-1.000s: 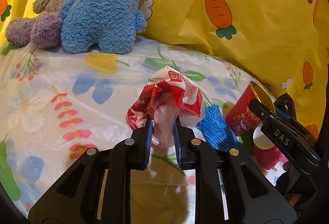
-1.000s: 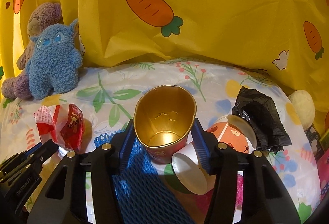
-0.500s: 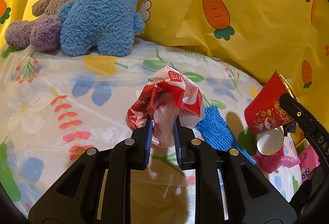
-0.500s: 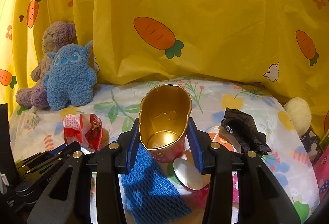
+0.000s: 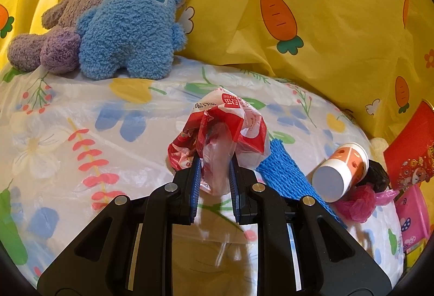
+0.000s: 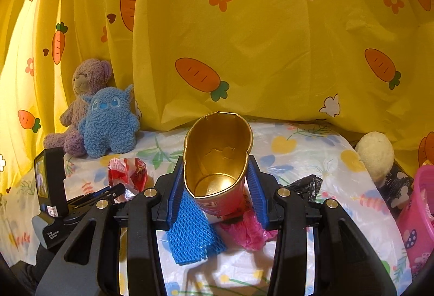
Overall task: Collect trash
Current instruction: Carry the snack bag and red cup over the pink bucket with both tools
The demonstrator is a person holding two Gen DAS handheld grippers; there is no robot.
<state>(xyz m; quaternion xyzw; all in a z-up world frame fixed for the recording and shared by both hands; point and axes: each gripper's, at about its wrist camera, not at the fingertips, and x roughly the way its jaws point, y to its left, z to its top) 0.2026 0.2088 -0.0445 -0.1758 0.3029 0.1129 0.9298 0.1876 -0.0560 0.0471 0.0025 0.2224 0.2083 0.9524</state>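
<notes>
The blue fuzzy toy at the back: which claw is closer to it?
Left. The left claw, shut on the red wrapper, sits nearer the blue plush toy. The right claw, gripping the red cup, is off to the toy's right, farther away.

Layout relative to the net sleeve [image 5: 284, 171], which lies flat on the table cover [image 5: 81, 116]. Left of it, the crumpled wrapper [image 5: 227, 130], pinched in the left gripper [image 5: 214, 182]. Right of it, a paper cup [image 5: 341, 173] on its side, with a bunched plastic bag [image 5: 358, 203] touching it in front. Above the sleeve's near end, the squashed cup [image 6: 217, 160] in the right gripper [image 6: 217, 187]. Far behind and left, two plush toys [image 5: 127, 30] against the curtain [image 5: 325, 57]. Far right, a basket [image 6: 417, 214].
</notes>
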